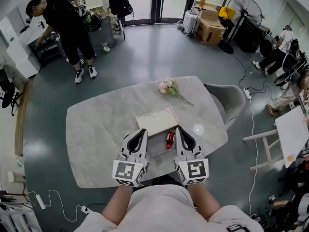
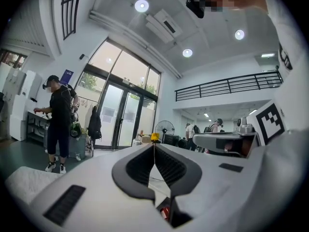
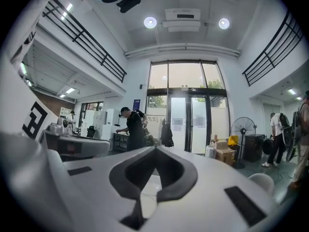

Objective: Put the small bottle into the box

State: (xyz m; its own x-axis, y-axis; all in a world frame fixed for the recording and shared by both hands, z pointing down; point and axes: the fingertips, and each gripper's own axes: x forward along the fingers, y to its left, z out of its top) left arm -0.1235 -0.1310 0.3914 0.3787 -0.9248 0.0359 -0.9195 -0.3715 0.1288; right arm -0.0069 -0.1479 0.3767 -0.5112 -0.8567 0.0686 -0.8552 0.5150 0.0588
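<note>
A small red bottle (image 1: 170,139) lies on the marble table (image 1: 96,129), just in front of a shallow white box (image 1: 157,119), between my two grippers. Whether it rests on the table or on a greyish flat part (image 1: 158,148) near the box I cannot tell. My left gripper (image 1: 143,131) is left of the bottle, its jaws shut with nothing in them. To the bottle's right, my right gripper (image 1: 179,129) is also shut and holds nothing. In the left gripper view the closed jaws (image 2: 154,148) point level across the room, and a bit of the red bottle (image 2: 165,211) shows below them. The right gripper (image 3: 155,150) shows closed too.
Pink flowers (image 1: 168,87) lie at the table's far edge. A grey chair (image 1: 231,100) stands at the table's right side. A person in black (image 1: 67,23) stands far left by shelves. A fan (image 1: 244,13) and cardboard boxes (image 1: 210,30) are at the back right.
</note>
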